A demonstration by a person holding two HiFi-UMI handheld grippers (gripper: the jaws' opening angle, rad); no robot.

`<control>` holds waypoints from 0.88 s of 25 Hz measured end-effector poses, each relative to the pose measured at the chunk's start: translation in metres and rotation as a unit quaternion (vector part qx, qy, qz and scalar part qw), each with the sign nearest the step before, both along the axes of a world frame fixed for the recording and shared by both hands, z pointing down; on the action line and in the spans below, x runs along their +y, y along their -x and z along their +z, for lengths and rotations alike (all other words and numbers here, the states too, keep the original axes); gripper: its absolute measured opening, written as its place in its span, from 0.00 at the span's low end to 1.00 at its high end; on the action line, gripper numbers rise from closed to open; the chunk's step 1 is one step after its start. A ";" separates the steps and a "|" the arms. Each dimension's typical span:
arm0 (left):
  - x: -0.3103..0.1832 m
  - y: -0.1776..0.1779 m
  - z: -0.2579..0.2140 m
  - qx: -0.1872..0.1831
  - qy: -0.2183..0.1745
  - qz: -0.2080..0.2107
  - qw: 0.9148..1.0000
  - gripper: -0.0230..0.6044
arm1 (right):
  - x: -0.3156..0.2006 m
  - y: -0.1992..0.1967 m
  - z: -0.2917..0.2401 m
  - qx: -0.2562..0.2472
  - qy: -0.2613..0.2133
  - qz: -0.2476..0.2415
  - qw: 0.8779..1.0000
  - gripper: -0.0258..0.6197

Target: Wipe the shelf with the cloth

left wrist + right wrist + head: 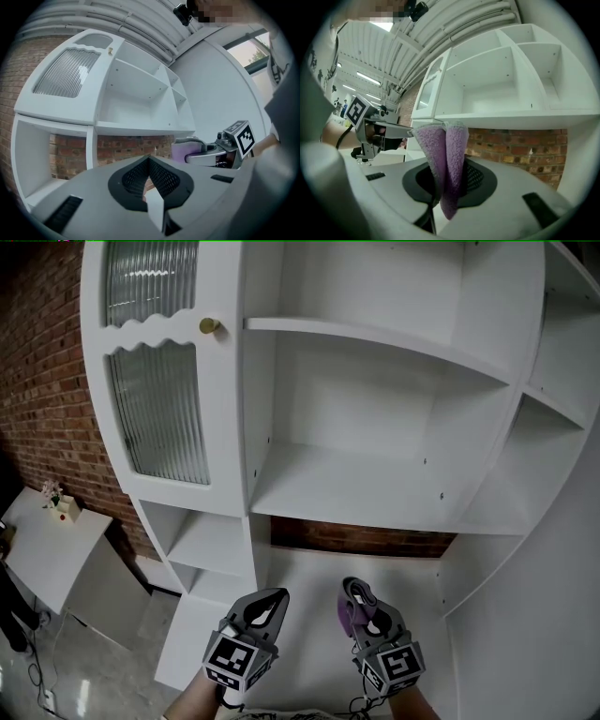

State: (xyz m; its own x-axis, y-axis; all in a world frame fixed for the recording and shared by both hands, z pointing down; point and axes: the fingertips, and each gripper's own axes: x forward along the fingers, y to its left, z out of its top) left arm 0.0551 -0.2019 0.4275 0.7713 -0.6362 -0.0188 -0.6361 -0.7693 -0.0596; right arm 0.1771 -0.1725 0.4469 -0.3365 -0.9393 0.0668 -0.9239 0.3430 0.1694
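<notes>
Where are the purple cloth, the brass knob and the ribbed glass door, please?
purple cloth (451,164), right gripper view, its folded middle.
brass knob (209,326), head view, its round head.
ribbed glass door (159,409), head view, lower pane.

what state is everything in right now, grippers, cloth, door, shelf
left gripper: jaws together, nothing between them
right gripper: jaws shut on the cloth
cloth: folded, sticking out past the jaws, not touching the shelf
cabinet door: closed
shelf: bare
</notes>
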 end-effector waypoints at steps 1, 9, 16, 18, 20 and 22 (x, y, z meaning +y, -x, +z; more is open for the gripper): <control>-0.001 -0.001 0.001 0.000 0.001 0.000 1.000 0.04 | -0.001 -0.002 0.001 0.003 0.001 0.003 1.000 0.16; -0.006 -0.014 0.007 -0.016 0.001 0.003 1.000 0.05 | -0.010 -0.009 0.008 -0.004 0.008 0.007 1.000 0.15; -0.012 -0.022 0.011 -0.003 -0.003 0.005 1.000 0.05 | -0.012 -0.013 0.009 -0.010 0.007 0.002 1.000 0.15; -0.014 -0.023 0.011 -0.003 -0.002 0.004 1.000 0.05 | -0.013 -0.014 0.010 -0.011 0.010 0.001 1.000 0.15; -0.016 -0.024 0.012 -0.004 -0.002 0.004 1.000 0.05 | -0.015 -0.015 0.010 -0.015 0.012 0.001 1.000 0.15; -0.018 -0.025 0.013 -0.006 0.000 0.003 1.000 0.05 | -0.017 -0.016 0.011 -0.018 0.012 0.000 1.000 0.15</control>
